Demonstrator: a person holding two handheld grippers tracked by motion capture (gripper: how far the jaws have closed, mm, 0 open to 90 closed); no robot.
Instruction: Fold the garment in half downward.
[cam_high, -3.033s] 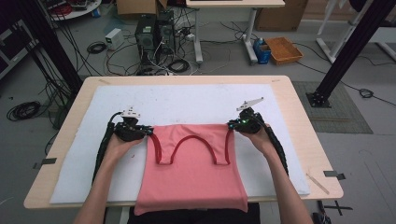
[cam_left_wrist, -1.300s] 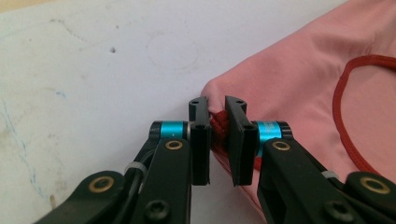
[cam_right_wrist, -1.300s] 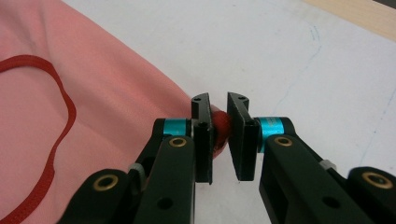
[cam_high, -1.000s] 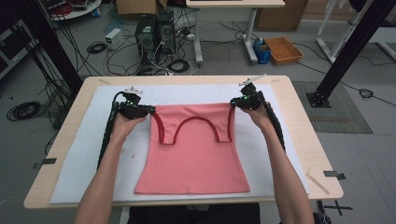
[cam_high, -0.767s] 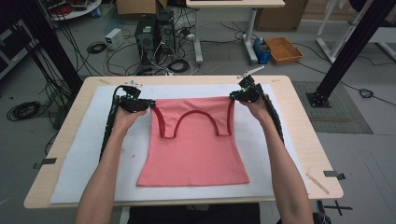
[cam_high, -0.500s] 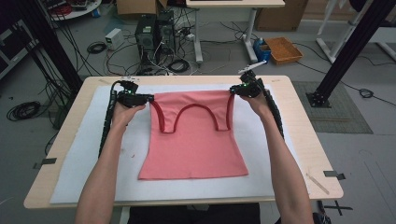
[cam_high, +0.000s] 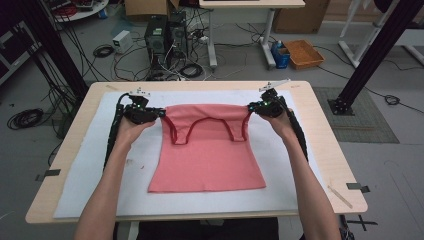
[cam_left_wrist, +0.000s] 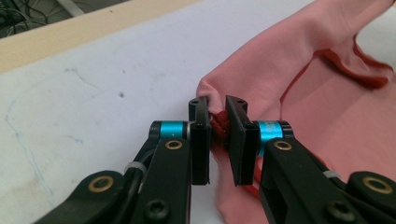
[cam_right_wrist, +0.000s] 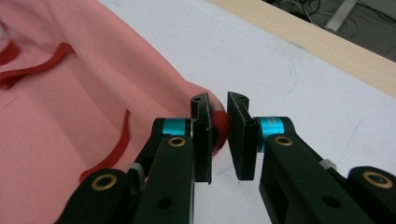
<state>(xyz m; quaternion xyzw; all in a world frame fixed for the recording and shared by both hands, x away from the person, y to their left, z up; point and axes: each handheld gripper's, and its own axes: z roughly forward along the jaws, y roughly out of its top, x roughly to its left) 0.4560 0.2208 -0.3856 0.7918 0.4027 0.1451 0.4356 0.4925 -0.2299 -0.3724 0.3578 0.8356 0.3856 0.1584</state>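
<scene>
The salmon-pink sleeveless cotton top (cam_high: 207, 150) lay flat mid-table, long axis near-to-far; left gripper (cam_left_wrist: 217, 135) and right gripper (cam_right_wrist: 219, 135), jaws clamped, apparently pinched its far shoulder corners.

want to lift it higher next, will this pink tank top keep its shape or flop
Likely floppy: the pink tank top bunches where the left hand-held gripper pinches it. Probably light, since thin fabric sags between that and the right hand-held gripper. The hem would likely hang.
</scene>
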